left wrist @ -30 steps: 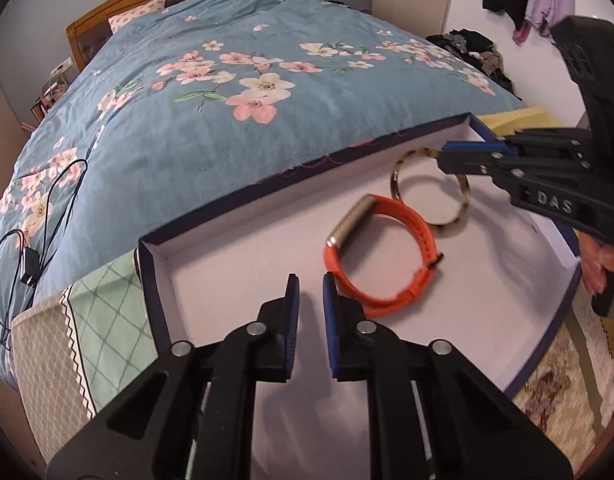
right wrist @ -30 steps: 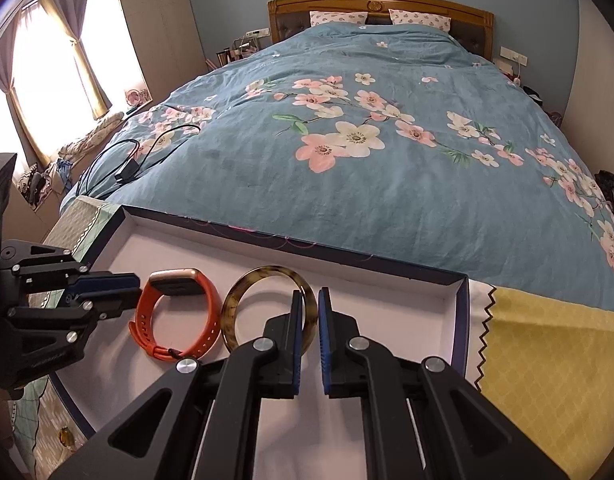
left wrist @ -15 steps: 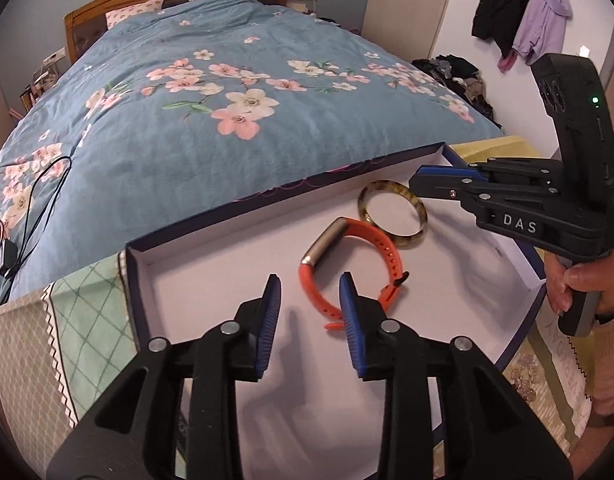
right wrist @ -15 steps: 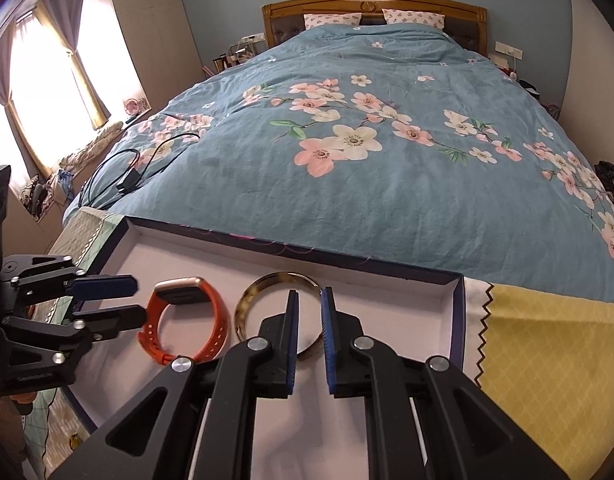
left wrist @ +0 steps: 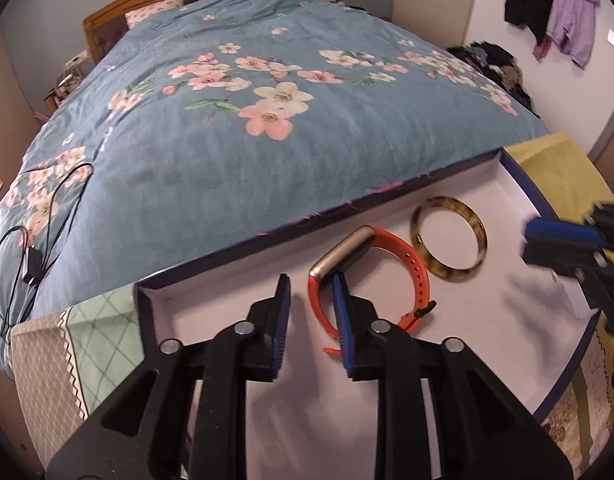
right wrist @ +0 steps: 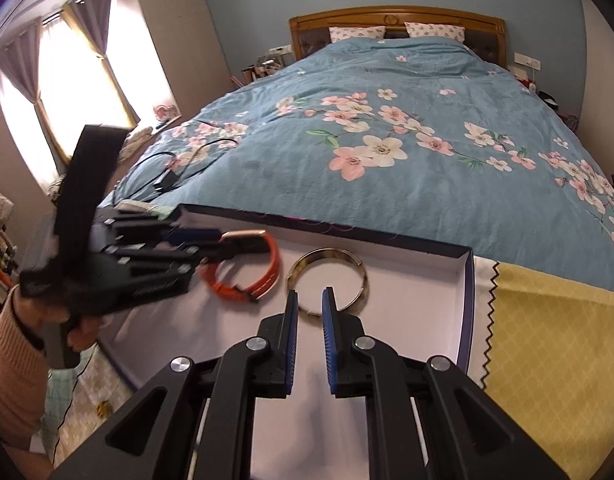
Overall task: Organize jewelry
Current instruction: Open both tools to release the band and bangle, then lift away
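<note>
An orange wristband with a gold tracker point(left wrist: 371, 268) lies in a shallow white tray with a dark blue rim point(left wrist: 211, 268). A tortoiseshell bangle point(left wrist: 449, 240) lies just right of it. My left gripper point(left wrist: 311, 316) is open, low over the tray, its right finger at the band's left end. In the right wrist view the left gripper point(right wrist: 195, 240) reaches the orange band point(right wrist: 259, 276). My right gripper point(right wrist: 309, 312) is open, just short of the bangle point(right wrist: 327, 276), and empty.
The tray point(right wrist: 463, 300) sits at the foot of a bed with a blue floral duvet point(left wrist: 267, 112). A black cable point(left wrist: 31, 248) lies on the duvet at left. A yellow cloth point(right wrist: 555, 344) lies right of the tray, a green patterned cloth point(left wrist: 103, 340) left.
My left gripper opened and moved forward to the orange band's left end. My right gripper opened slightly and drew back from the bangle toward the tray's right side.
</note>
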The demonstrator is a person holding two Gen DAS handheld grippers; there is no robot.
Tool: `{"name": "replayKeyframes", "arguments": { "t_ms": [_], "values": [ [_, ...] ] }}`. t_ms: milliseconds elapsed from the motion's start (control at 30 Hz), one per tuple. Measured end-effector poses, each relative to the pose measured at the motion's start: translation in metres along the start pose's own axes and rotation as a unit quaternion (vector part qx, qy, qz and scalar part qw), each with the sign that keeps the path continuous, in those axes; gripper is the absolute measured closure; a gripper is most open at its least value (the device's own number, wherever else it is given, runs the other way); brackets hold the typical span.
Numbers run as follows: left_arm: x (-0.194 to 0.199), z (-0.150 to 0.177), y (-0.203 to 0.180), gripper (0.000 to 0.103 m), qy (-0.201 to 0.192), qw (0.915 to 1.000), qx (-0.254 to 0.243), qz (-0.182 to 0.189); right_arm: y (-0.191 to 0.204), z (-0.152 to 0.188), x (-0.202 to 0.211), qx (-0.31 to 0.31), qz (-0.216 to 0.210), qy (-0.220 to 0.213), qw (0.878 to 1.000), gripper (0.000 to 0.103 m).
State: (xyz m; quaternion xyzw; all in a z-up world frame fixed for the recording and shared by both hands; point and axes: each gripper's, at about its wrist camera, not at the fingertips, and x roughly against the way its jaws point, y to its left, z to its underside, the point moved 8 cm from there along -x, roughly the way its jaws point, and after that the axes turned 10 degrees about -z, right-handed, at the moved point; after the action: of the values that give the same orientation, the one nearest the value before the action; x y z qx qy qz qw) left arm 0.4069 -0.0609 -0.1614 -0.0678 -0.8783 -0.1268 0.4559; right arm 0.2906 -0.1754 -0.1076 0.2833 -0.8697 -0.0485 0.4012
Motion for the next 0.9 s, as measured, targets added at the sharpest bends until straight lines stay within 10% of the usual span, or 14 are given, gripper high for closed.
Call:
{"name": "replayKeyframes", "arguments": {
  "t_ms": [333, 767, 900],
  "values": [
    [0.098, 0.036, 0.007, 0.065, -0.111, 0.9931, 0.012, 0.033, 0.046, 0.071, 0.048, 0.063, -0.045, 0.026, 0.997, 0.078],
    [0.129, 0.142, -0.016, 0.061, -0.08, 0.992, 0.026, 0.093, 0.029, 0.131, 0.044, 0.009, -0.058, 0.056, 0.997, 0.077],
    [0.134, 0.158, -0.015, 0.061, -0.084, 0.9918, 0.031, 0.091, 0.031, 0.133, 0.044, 0.014, -0.053, 0.055, 0.997, 0.094]
  ]
}}
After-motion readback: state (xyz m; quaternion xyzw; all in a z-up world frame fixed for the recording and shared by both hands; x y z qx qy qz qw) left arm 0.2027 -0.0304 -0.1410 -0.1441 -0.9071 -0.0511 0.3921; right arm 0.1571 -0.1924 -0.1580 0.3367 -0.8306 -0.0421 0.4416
